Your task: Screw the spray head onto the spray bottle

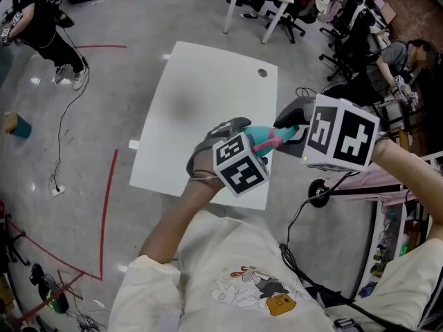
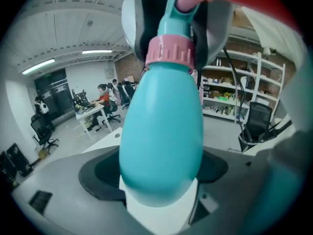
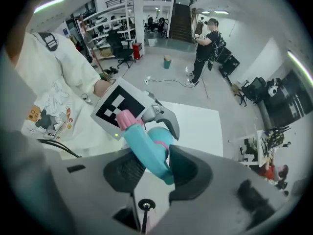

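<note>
Mid-frame, left tongs clamp the spray bottle (an anchor, I judge); right tongs pinch the spray head for twisting.

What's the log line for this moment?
left gripper: shut on spray bottle | right gripper: shut on spray head | pink collar: on bottle neck, tightness unclear | position: above white table

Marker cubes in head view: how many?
2. The left cube sits near frame centre; the right cube is just right of it, slightly higher. No others show; none seems hidden.
</note>
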{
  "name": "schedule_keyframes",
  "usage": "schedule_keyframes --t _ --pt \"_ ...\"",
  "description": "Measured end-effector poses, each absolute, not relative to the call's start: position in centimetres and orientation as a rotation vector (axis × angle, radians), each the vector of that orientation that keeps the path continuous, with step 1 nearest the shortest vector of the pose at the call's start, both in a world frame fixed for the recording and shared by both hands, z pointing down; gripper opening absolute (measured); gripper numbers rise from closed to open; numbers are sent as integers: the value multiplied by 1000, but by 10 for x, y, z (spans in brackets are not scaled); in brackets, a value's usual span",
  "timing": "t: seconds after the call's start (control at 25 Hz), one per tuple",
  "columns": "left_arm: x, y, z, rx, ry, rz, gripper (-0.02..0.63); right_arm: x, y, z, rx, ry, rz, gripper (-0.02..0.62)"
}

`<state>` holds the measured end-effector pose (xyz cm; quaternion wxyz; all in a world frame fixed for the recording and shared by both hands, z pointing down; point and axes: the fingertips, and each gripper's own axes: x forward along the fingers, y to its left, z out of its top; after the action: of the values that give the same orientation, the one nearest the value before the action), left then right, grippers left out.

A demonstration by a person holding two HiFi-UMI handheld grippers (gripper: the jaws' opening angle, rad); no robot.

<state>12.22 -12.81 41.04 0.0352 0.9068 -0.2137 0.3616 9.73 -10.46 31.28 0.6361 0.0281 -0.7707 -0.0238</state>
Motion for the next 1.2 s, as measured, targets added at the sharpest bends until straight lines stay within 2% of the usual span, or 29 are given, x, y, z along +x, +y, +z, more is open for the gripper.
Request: schedule_keyframes --t 0.08,0.2,0.28,0.48,0.72,1.0,1.2 --pt "131 -116 414 2799 -532 1030 419 96 -101 316 38 -1761 -78 130" --pt "136 -102 419 2824 -348 998 419 94 -98 314 -11 -1766 -146 201" --pt "132 -97 423 2826 -259 1013 419 92 -95 305 -55 -1783 -166 218" --pt "120 -91 411 2818 -145 970 419 85 -90 297 -118 -1816 -239 221" --pt "118 -88 397 2880 -160 1065 419 88 -79 305 -180 -1808 -207 221" --pt "114 -85 367 2837 -103 712 419 92 -101 265 26 -2134 -110 221" --pt "100 -101 348 2836 -214 676 419 65 -104 260 271 -2603 136 270"
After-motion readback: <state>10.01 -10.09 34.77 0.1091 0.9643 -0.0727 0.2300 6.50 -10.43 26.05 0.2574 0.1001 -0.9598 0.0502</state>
